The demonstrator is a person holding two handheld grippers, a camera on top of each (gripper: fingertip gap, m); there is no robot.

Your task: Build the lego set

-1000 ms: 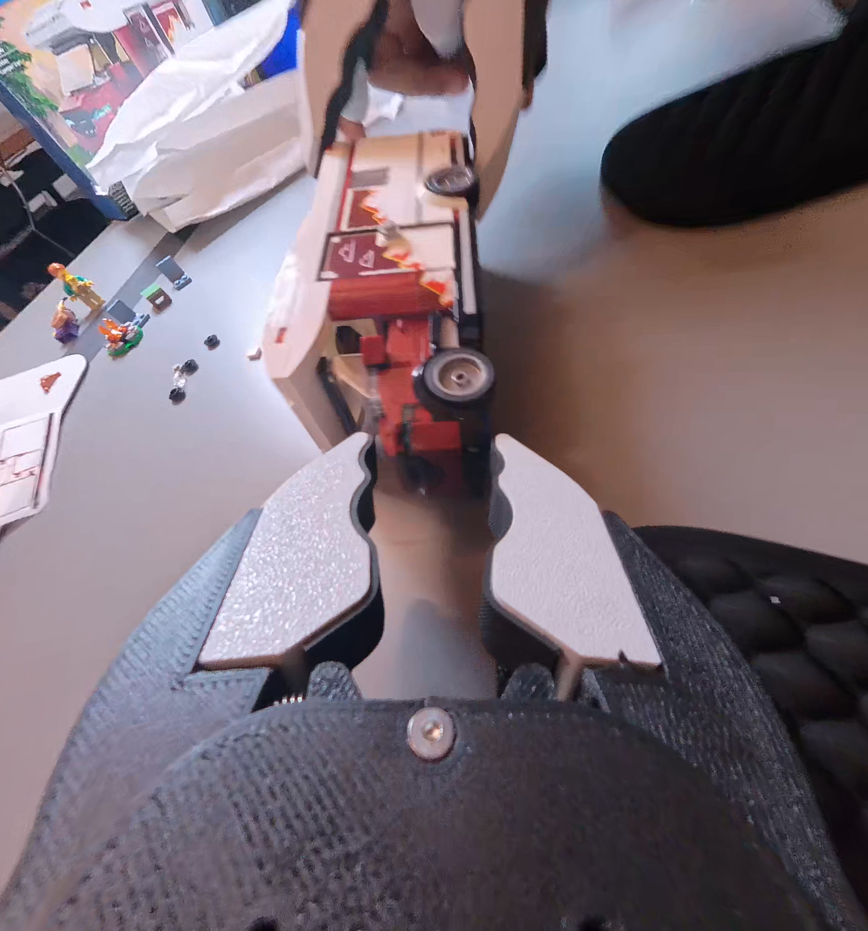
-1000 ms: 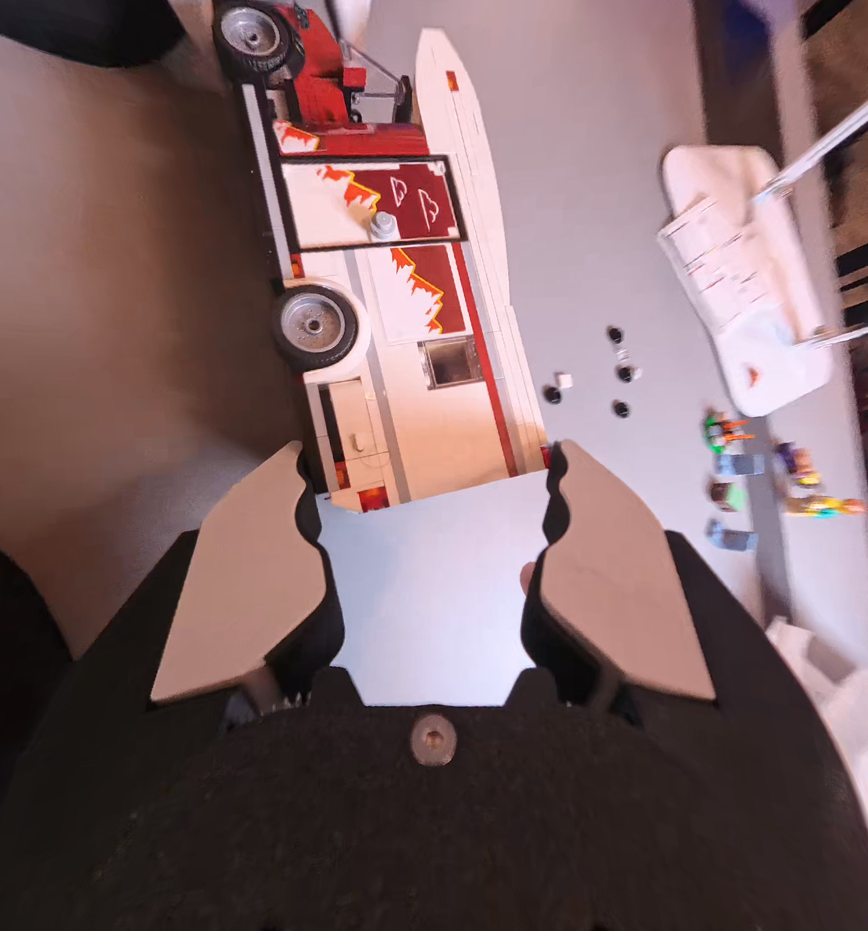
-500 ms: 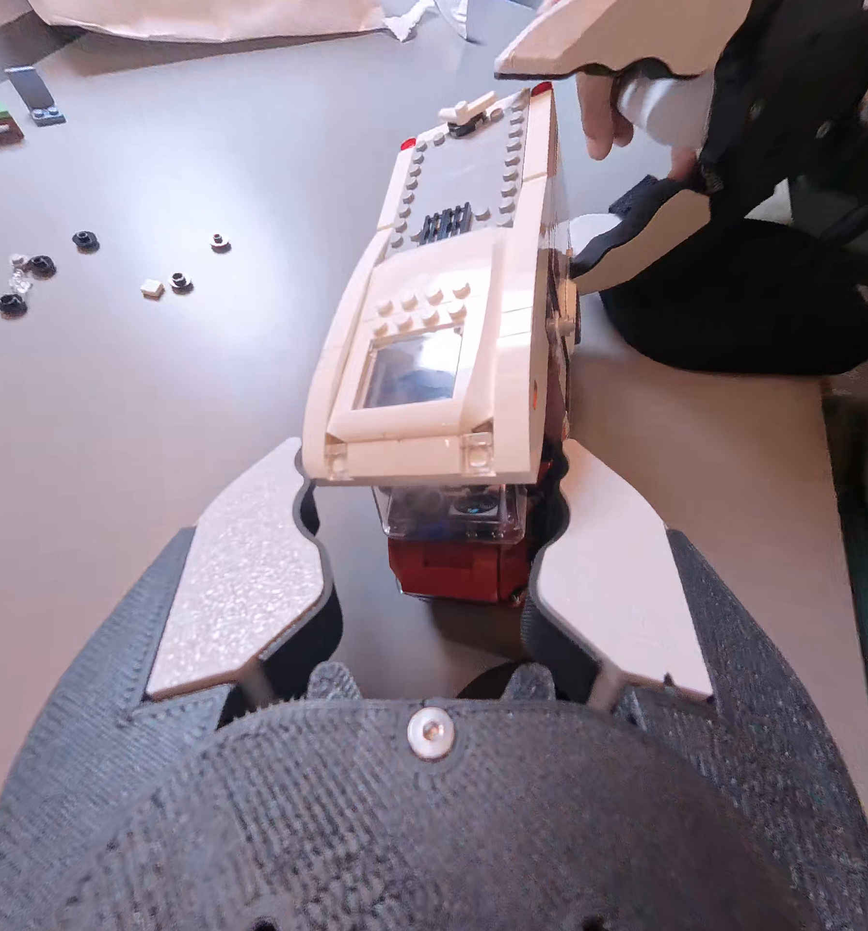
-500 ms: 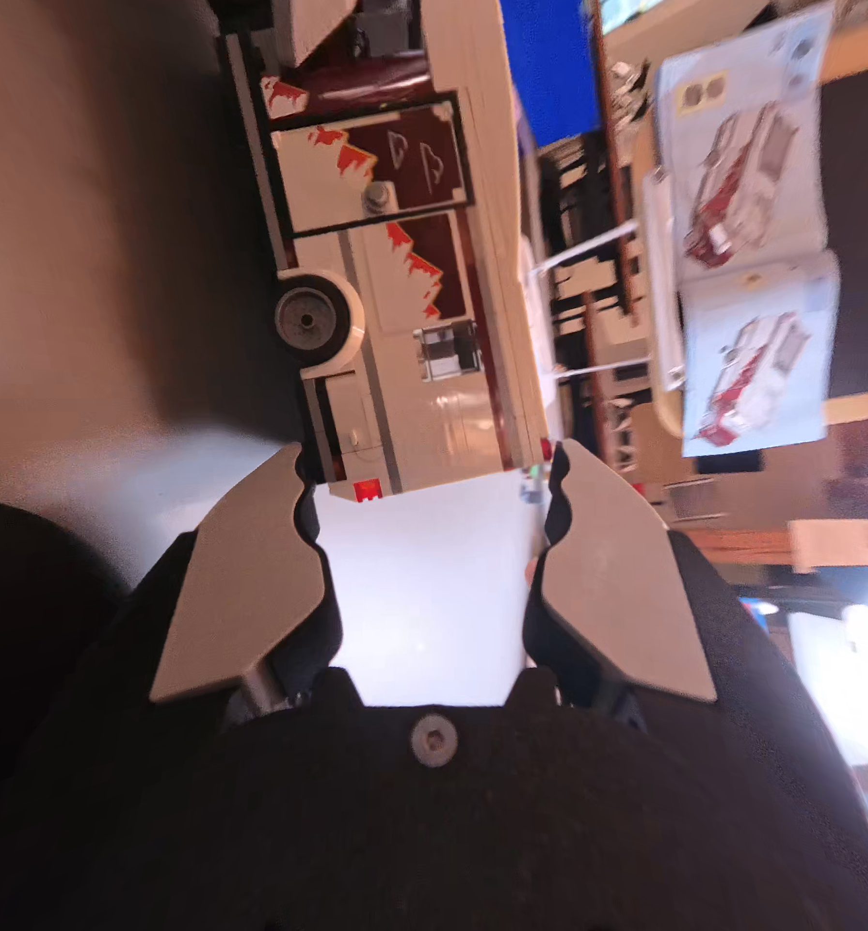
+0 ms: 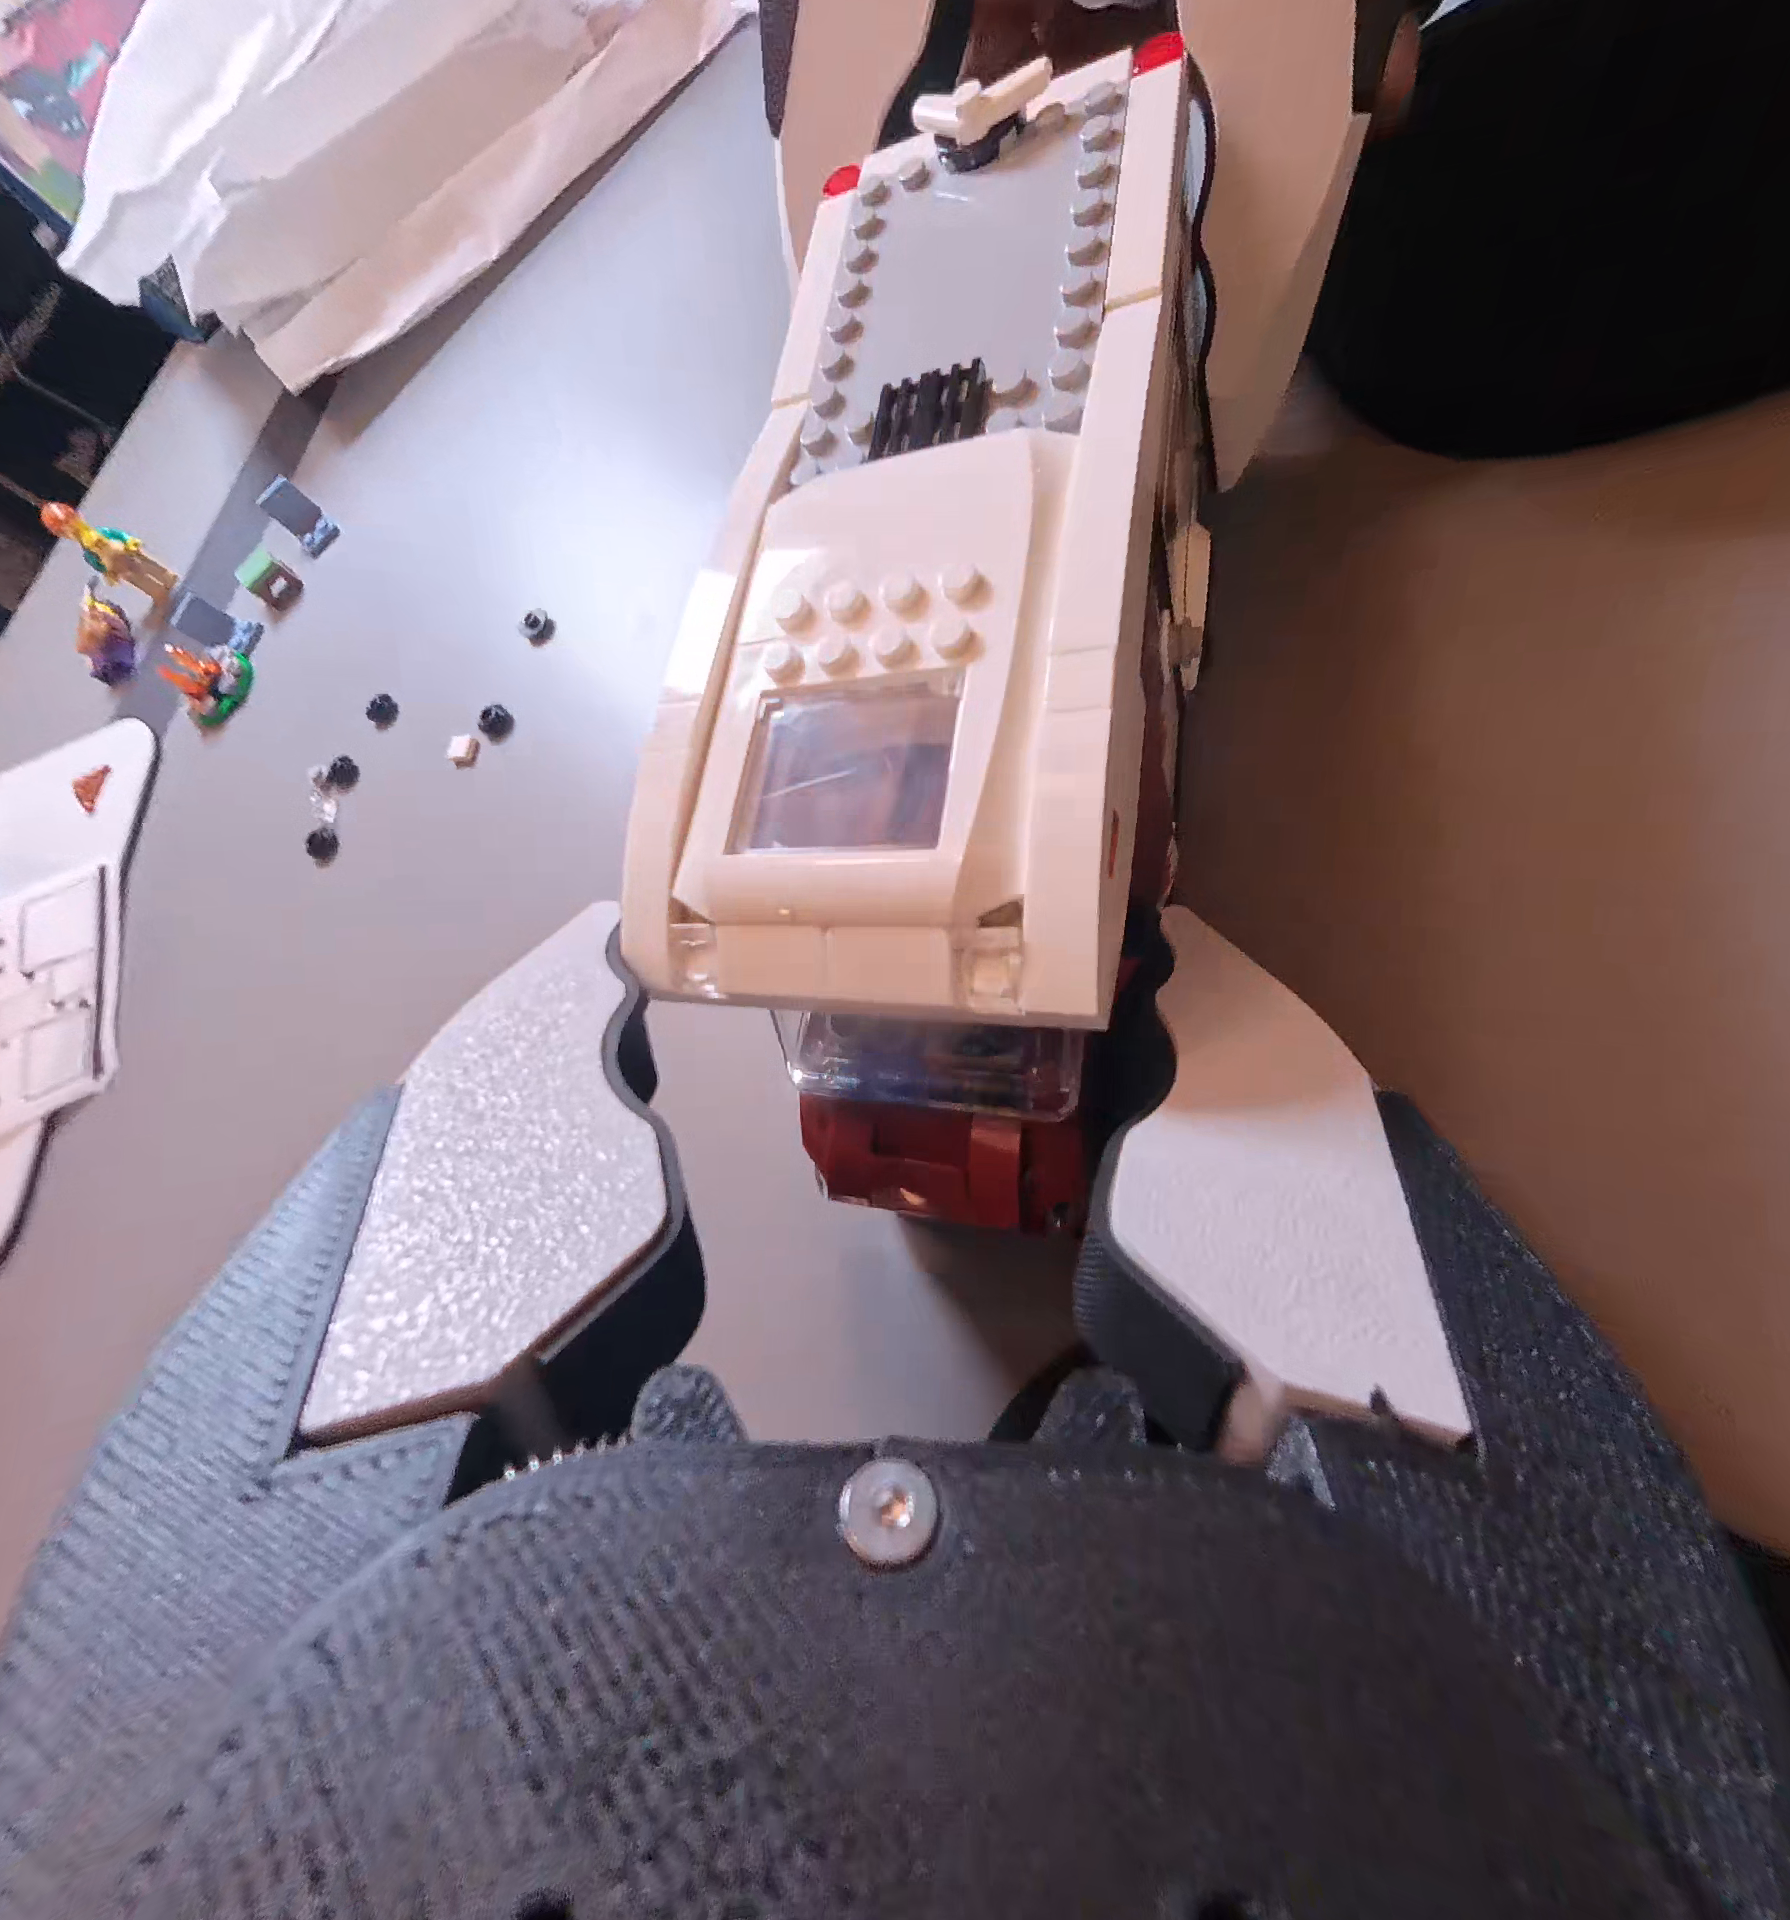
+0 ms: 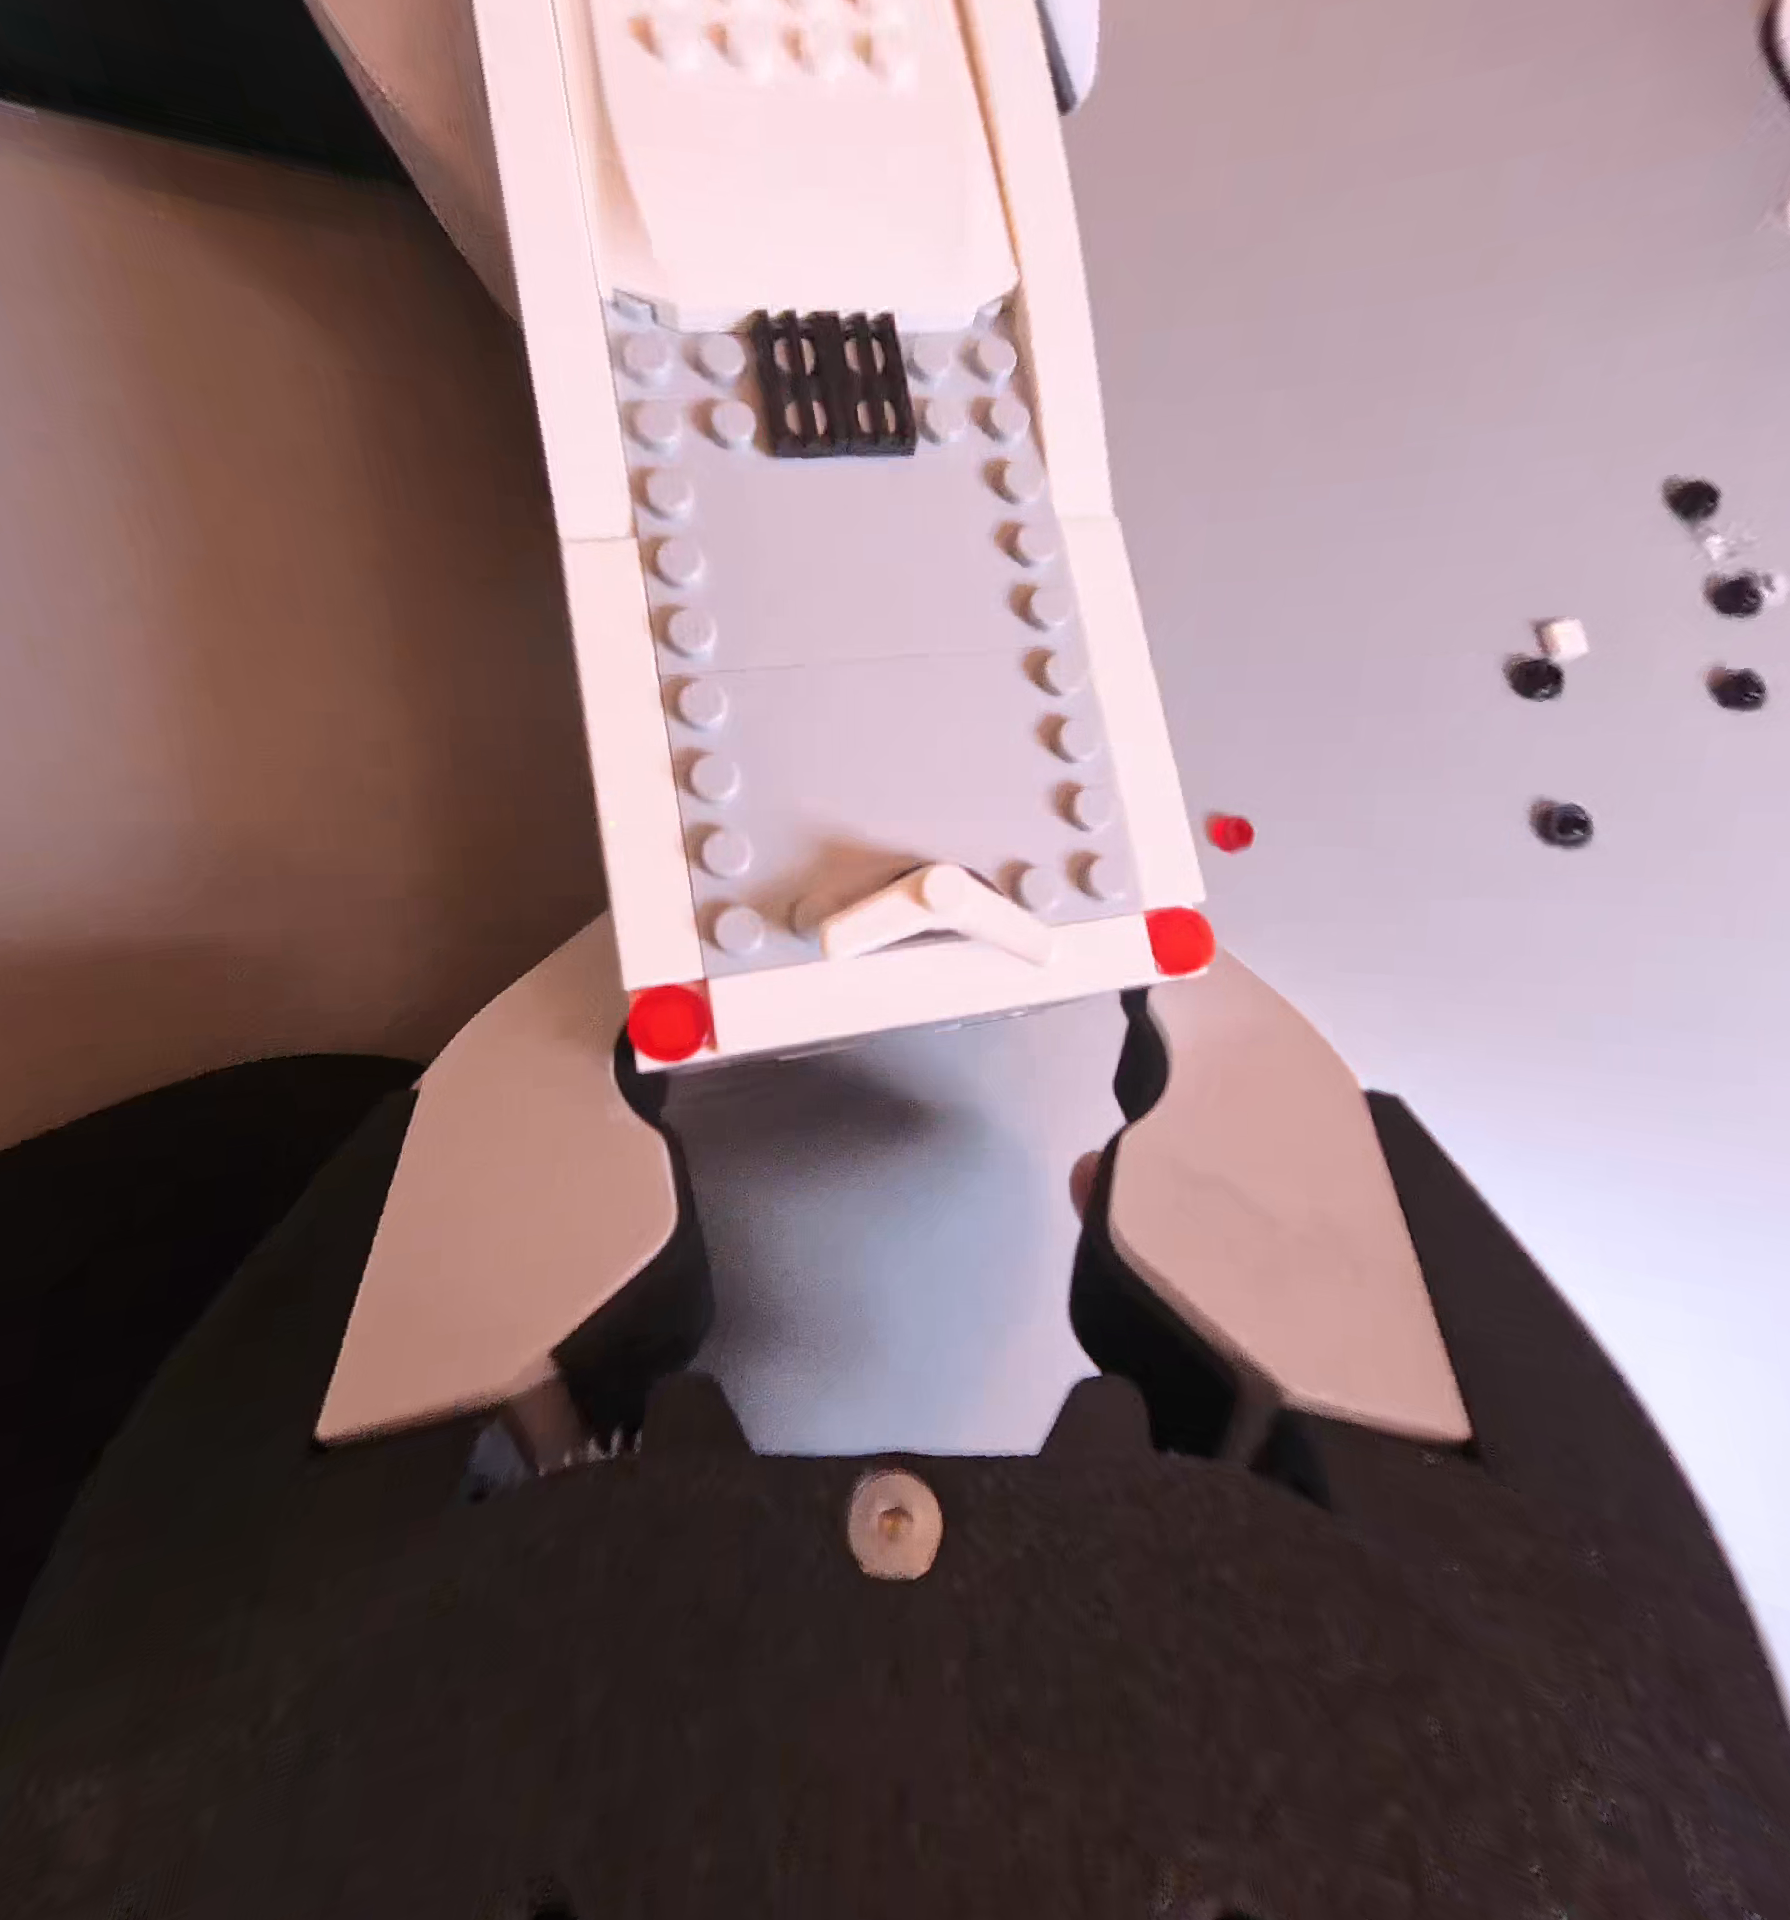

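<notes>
A brick-built camper van [image 5: 901,644] stands lengthwise between both grippers, near the desk [image 5: 517,436] edge. Left gripper [image 5: 896,966] and right gripper [image 6: 886,1029] gape wide at opposite ends, gripping nothing.

The left gripper [image 5: 896,997], a black textured body with two white-faced fingers [image 5: 517,1143], has them spread wide apart. The right gripper [image 6: 891,1023], black with pale-faced fingers [image 6: 1255,1195], is spread just as wide and points toward the left one.
</notes>
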